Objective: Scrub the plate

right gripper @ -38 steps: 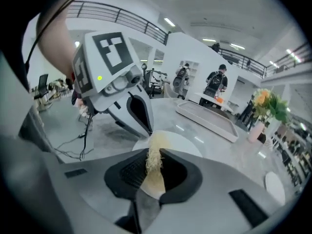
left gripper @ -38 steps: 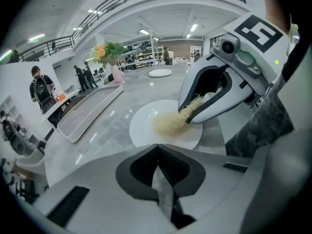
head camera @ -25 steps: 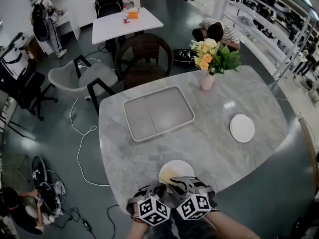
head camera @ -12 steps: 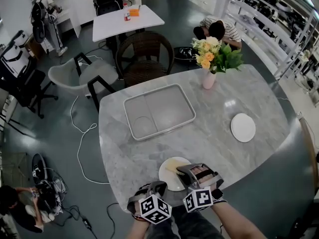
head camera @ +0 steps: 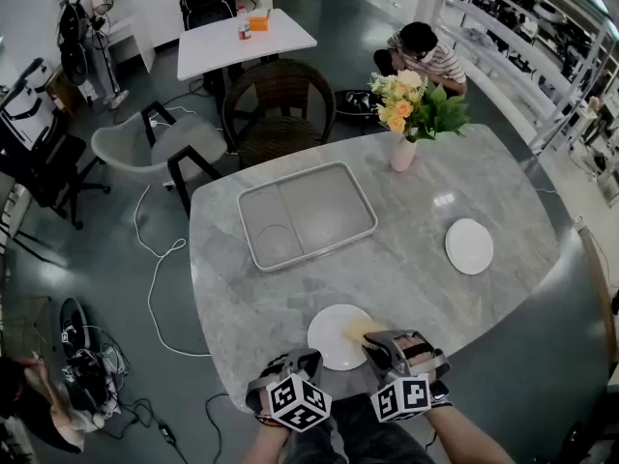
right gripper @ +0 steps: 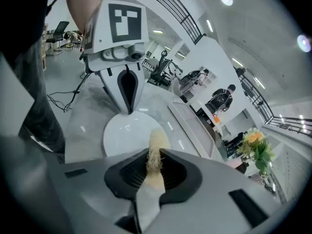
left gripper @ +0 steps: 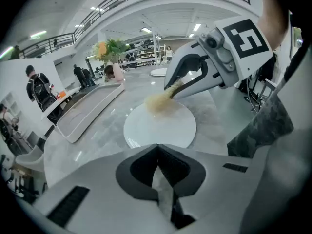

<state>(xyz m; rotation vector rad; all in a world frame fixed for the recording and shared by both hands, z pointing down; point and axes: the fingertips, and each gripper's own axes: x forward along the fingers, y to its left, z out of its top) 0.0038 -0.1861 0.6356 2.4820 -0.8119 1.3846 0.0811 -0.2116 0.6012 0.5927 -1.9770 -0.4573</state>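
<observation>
Right gripper (right gripper: 153, 164): its jaws are clamped on a yellow fibrous scrub pad (right gripper: 157, 143). The pad sticks out past the jaw tips and touches the white plate (head camera: 329, 341) on the part nearest these jaws.

Left gripper (left gripper: 158, 156): jaws together, nothing between them. The plate lies just ahead of its tips and is not gripped.

The two grippers face each other across the plate, which sits on the marble worktop (head camera: 416, 278) near its close edge.

Progress, as we judge it: scrubbing is under way, with the pad on the plate. The surface looks plain white with no marks we can spot, so we can't tell how much has been covered. Left to do: work the pad over the rest of the face. The plate lies loose, so the left jaws may need to steady its rim.

Further beyond the jaws is a grey divided tray (head camera: 308, 216), with a second white plate (head camera: 469, 246) off to the right. A vase of flowers (head camera: 404, 124) stands at the far side.
</observation>
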